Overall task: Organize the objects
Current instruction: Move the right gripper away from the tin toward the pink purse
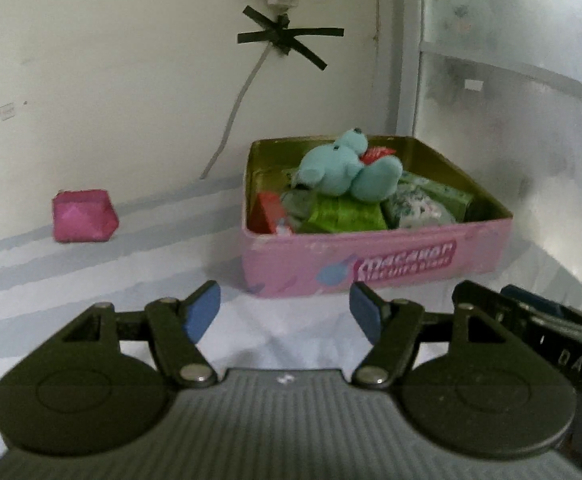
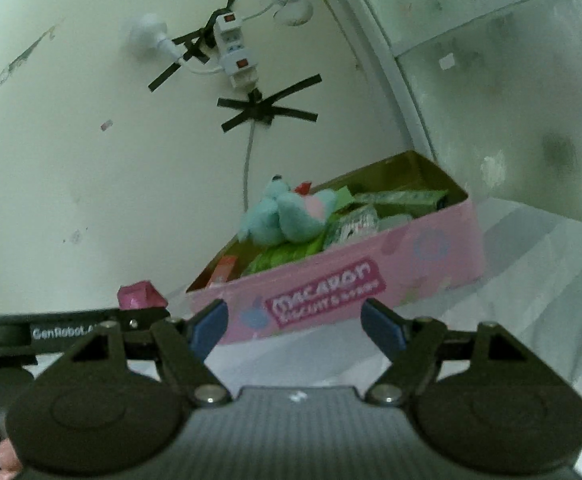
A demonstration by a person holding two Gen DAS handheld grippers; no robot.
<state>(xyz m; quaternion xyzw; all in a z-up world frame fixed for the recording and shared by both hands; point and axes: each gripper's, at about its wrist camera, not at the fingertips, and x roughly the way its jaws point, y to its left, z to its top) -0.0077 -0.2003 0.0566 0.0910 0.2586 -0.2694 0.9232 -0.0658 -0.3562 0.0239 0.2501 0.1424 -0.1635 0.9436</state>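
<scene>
A pink tin box [image 1: 375,258] [image 2: 371,264] stands on a white cloth near the wall, holding a teal plush toy [image 1: 345,166] [image 2: 287,216], green packets [image 1: 347,216] and a red packet [image 1: 269,210]. A small pink faceted box [image 1: 85,216] [image 2: 141,294] sits by the wall, left of the tin. My left gripper [image 1: 285,312] is open and empty, just short of the tin's front wall. Level with it, my right gripper [image 2: 295,326] is open too, with nothing between its blue pads.
A white cable and a power strip [image 2: 235,52] are taped to the cream wall with black tape crosses [image 1: 287,38]. A frosted window with a grey frame [image 1: 407,80] closes the right side. The other gripper's body [image 1: 551,332] shows at lower right, and a fingertip [image 2: 5,454] at lower left.
</scene>
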